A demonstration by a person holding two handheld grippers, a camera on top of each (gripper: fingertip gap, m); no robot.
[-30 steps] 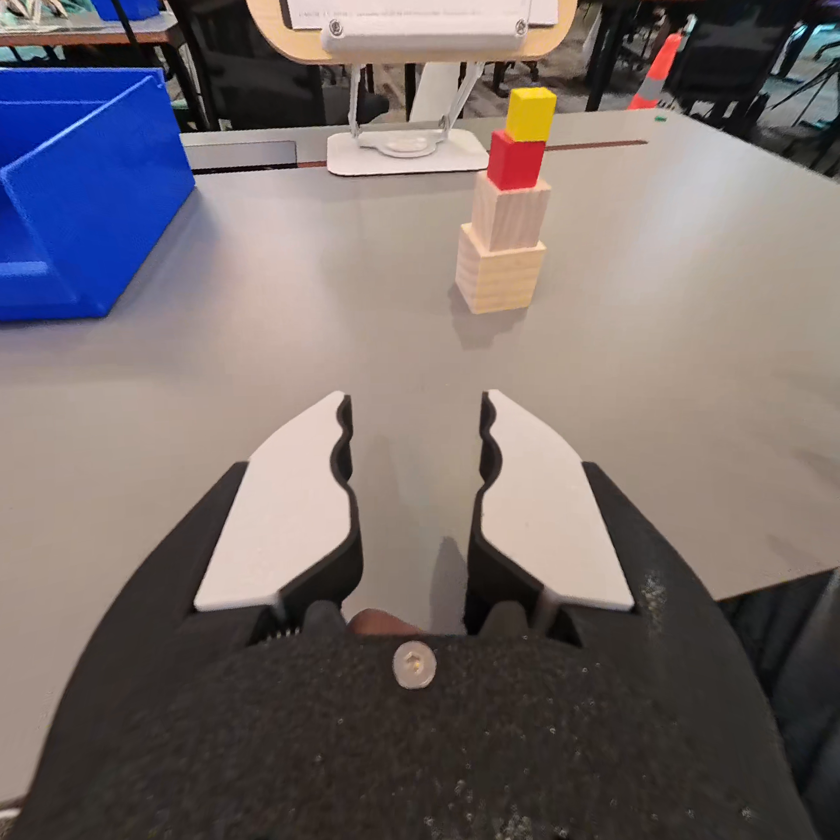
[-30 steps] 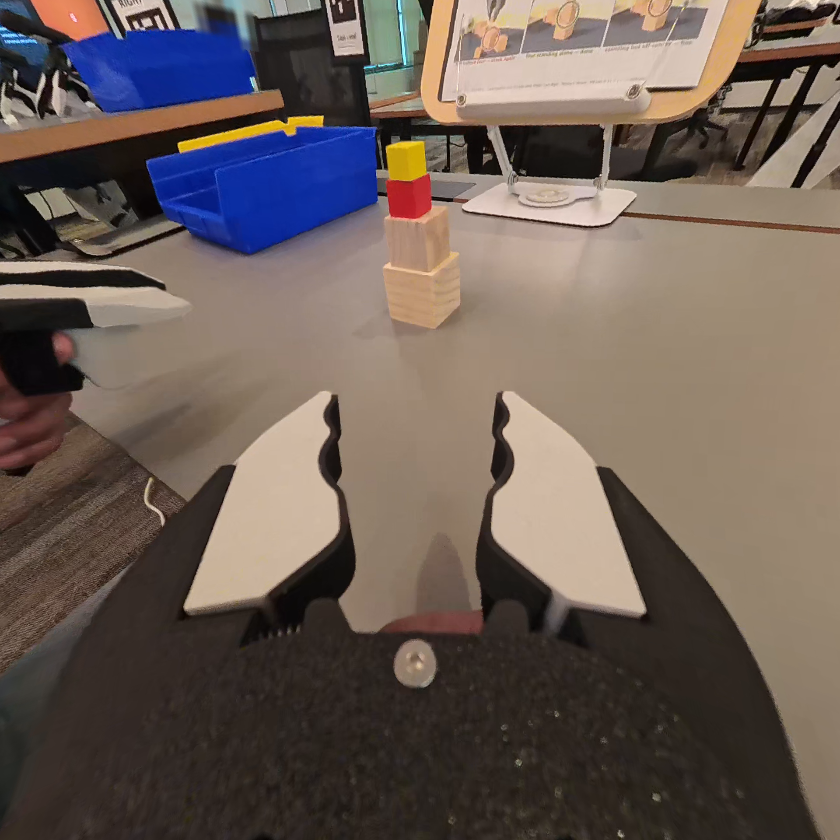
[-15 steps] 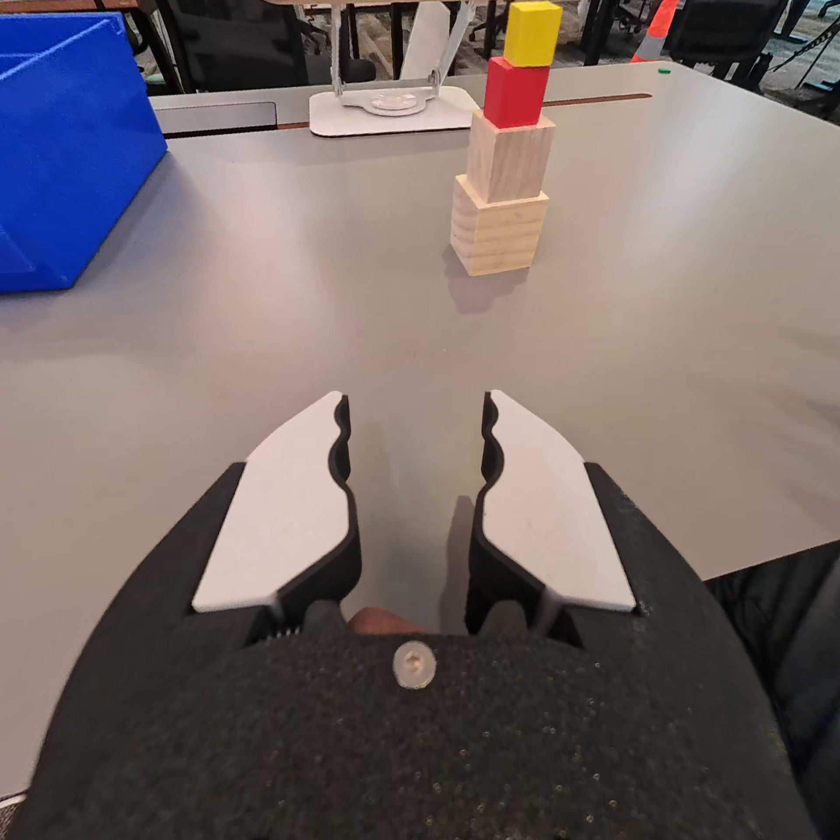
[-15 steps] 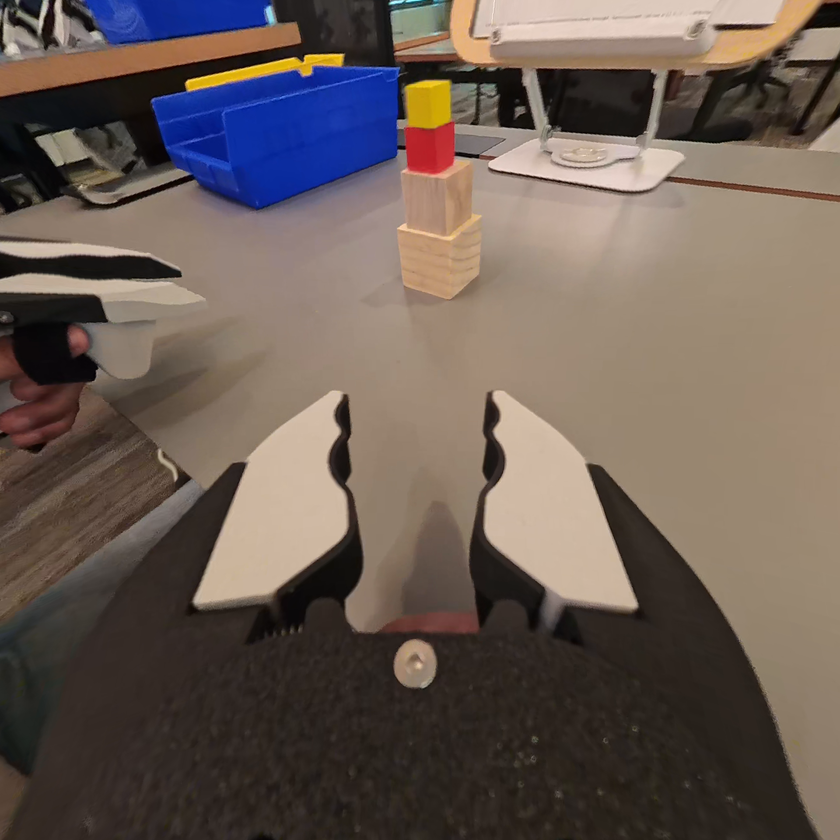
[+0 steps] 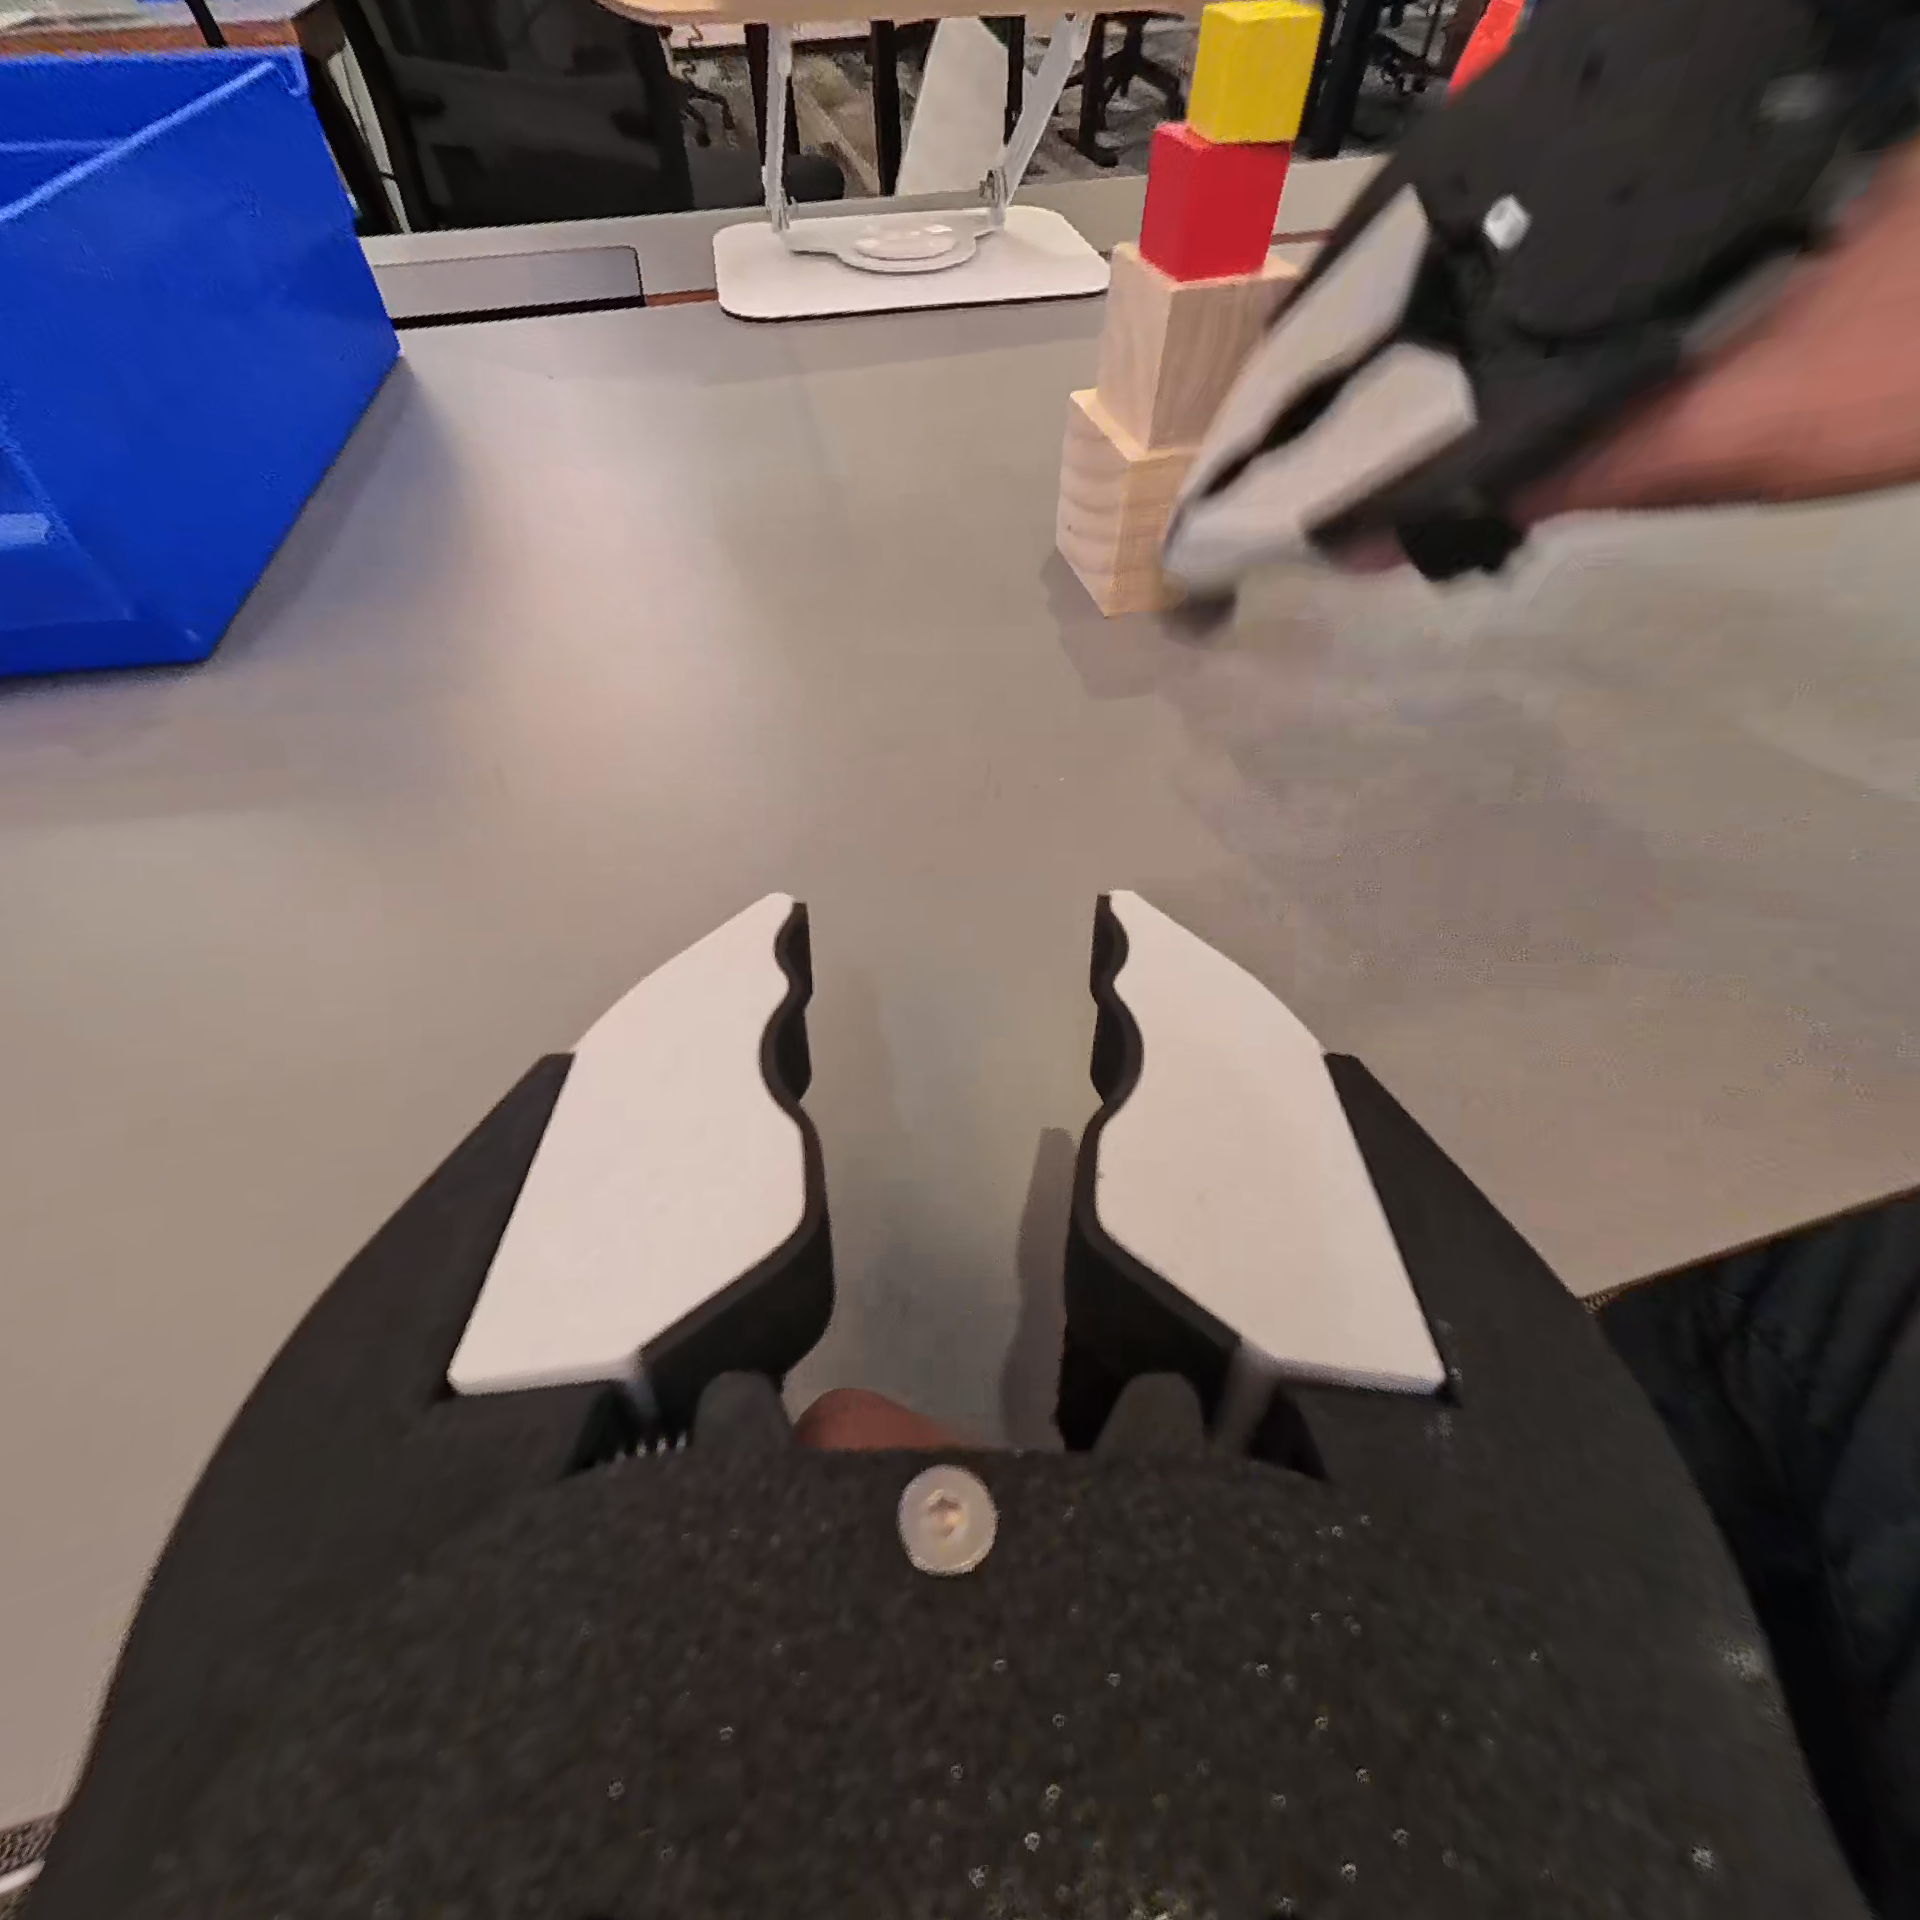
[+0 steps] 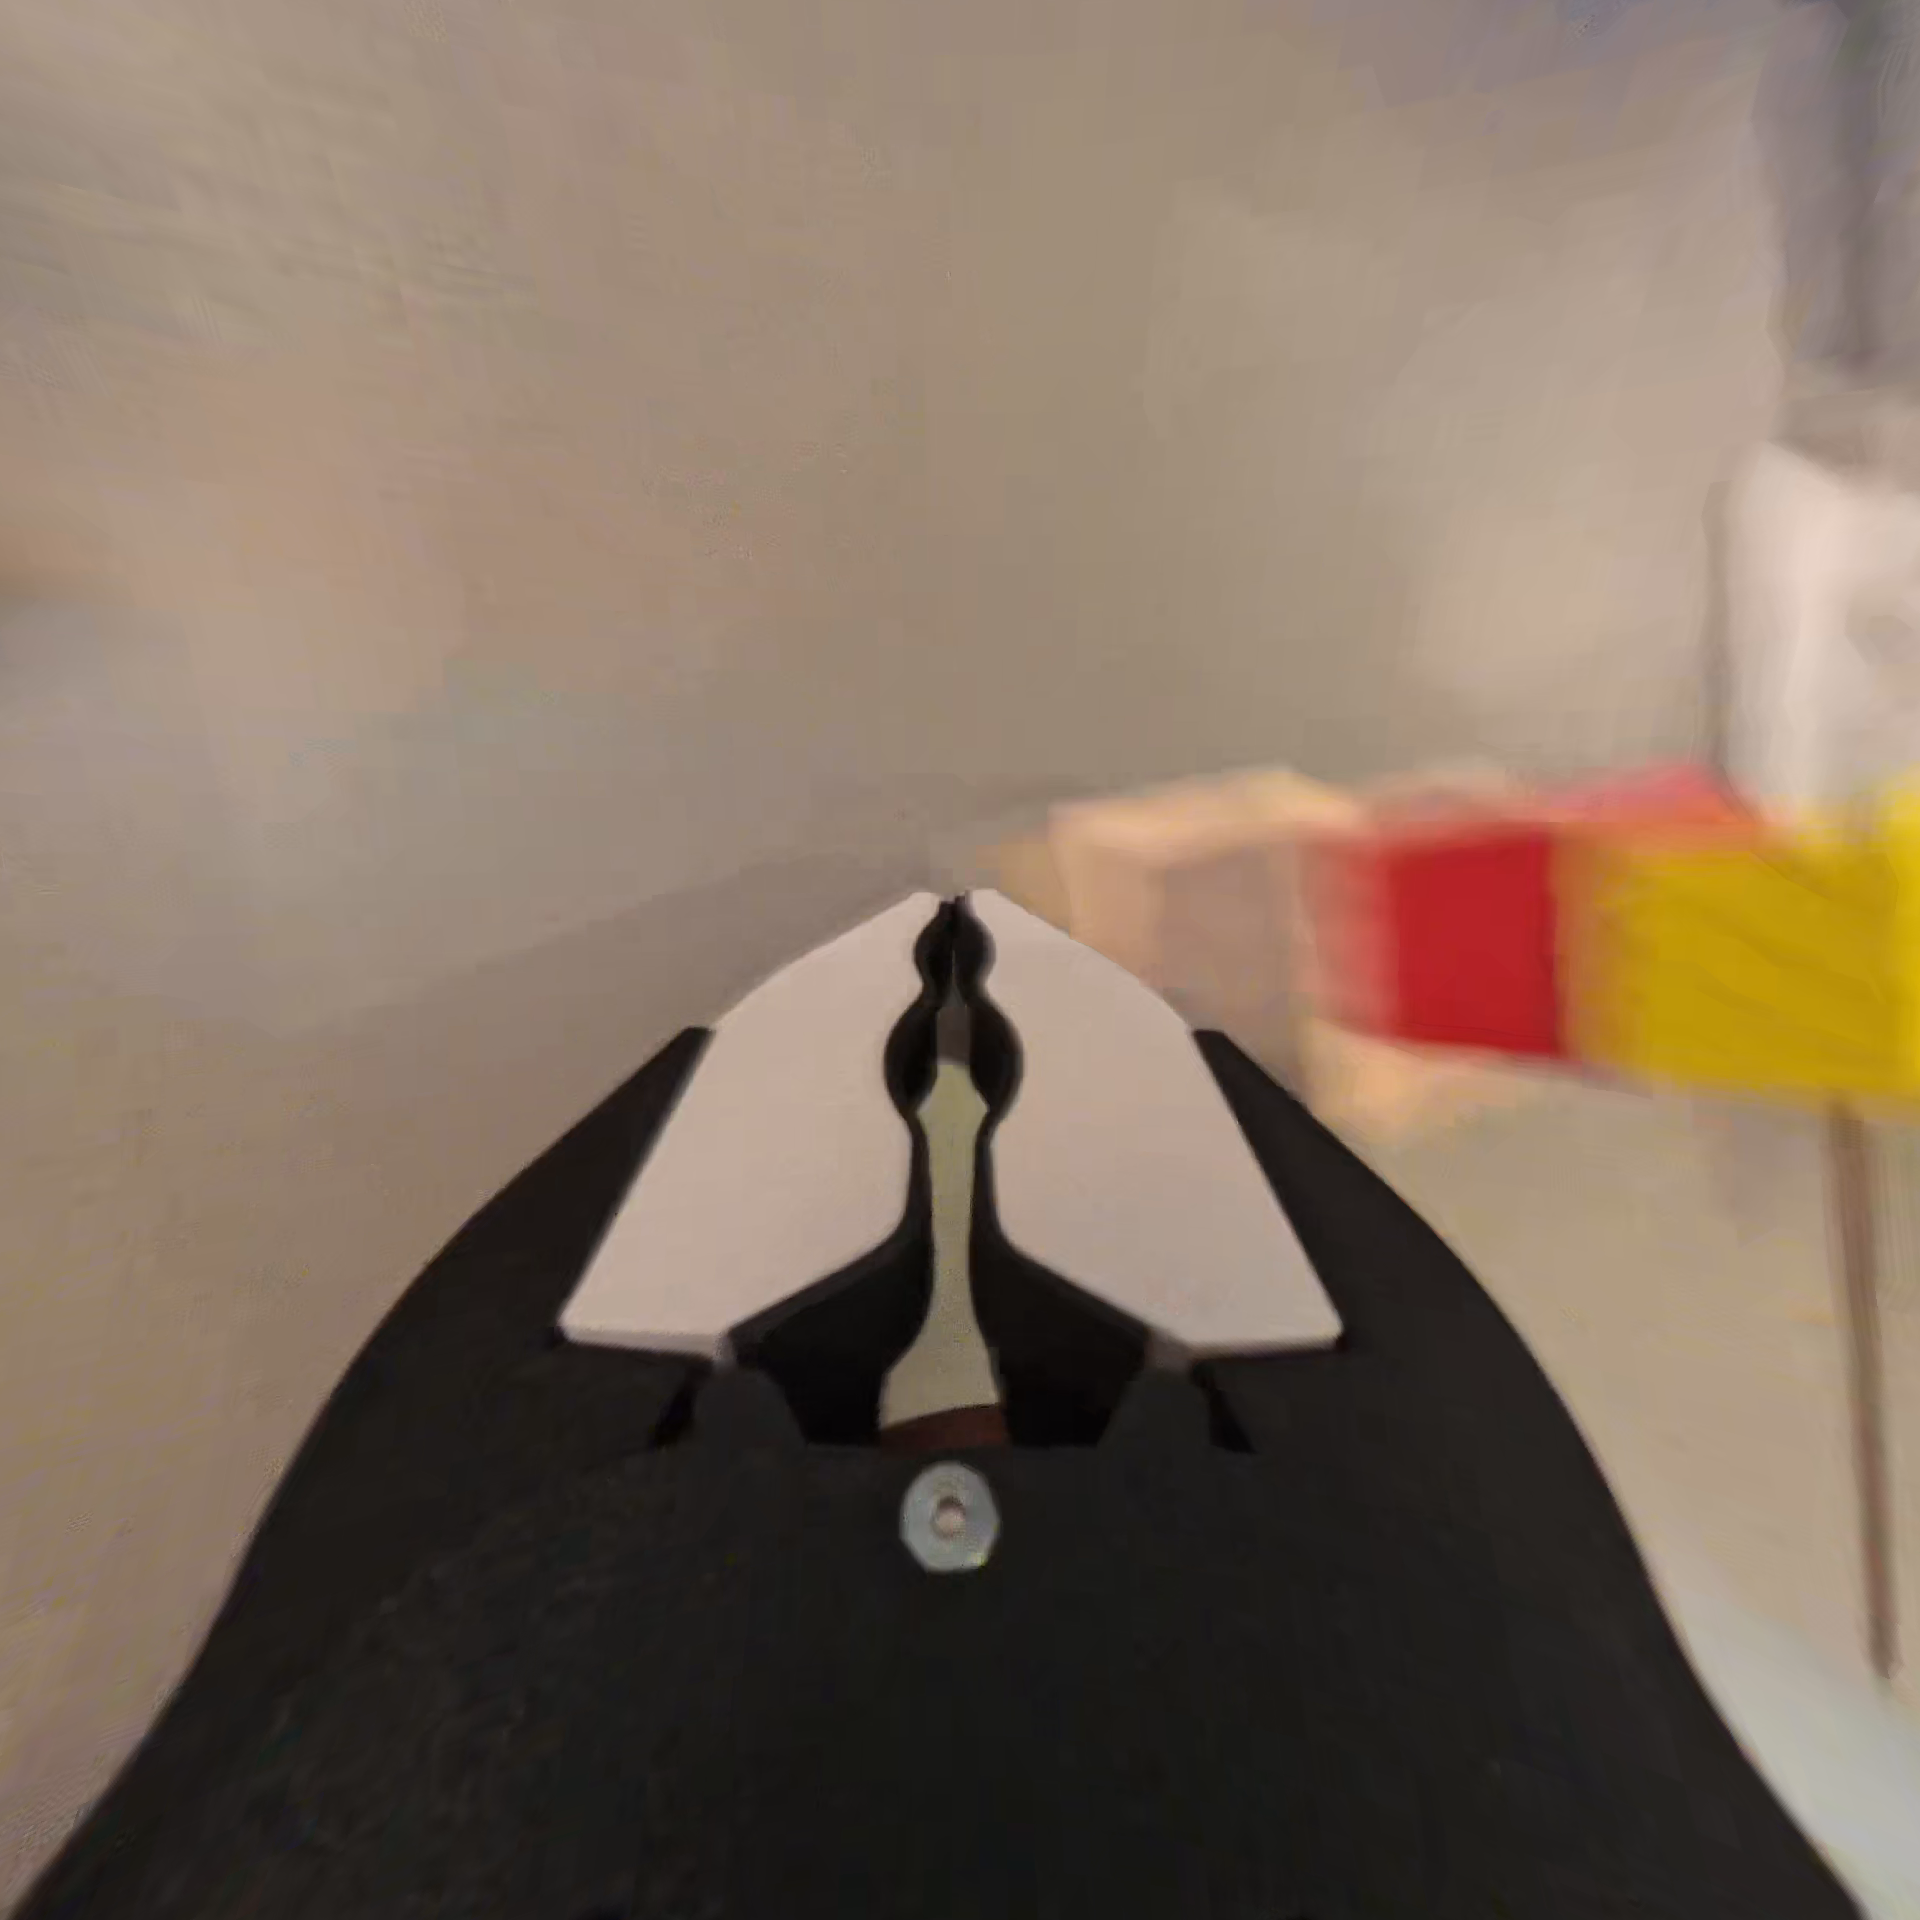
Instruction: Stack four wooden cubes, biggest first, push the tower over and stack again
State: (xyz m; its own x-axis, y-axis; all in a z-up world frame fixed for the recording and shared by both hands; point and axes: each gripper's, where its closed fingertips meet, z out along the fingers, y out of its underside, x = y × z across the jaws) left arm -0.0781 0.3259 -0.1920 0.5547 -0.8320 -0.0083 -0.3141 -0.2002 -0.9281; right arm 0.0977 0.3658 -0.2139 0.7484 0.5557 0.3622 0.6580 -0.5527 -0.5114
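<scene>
**Toppling the four-cube tower — push in hand**

Bringing my right gripper [image 5: 1195, 551] in from the right, rolled onto its side, fingers pressed together with nothing between them. Its tips sit low at the near right edge of the largest cube [image 5: 1107, 520]; contact or just short, I cannot tell. Its own view is badly blurred.

Tower stands upright on the grey table [image 5: 727, 675]: largest cube, second plain cube [image 5: 1169, 353], red cube [image 5: 1210, 203], yellow cube [image 5: 1252, 73] on top.

My left gripper [image 5: 948, 914] hangs back over the near table, fingers spread, empty. Blue bin [image 5: 177, 364] lies well apart on the left.

Judgement: first stack done, knock-over pending. Next move calls for a sideways sweep, preferably higher up the stack so that it tips rather than slides.
</scene>
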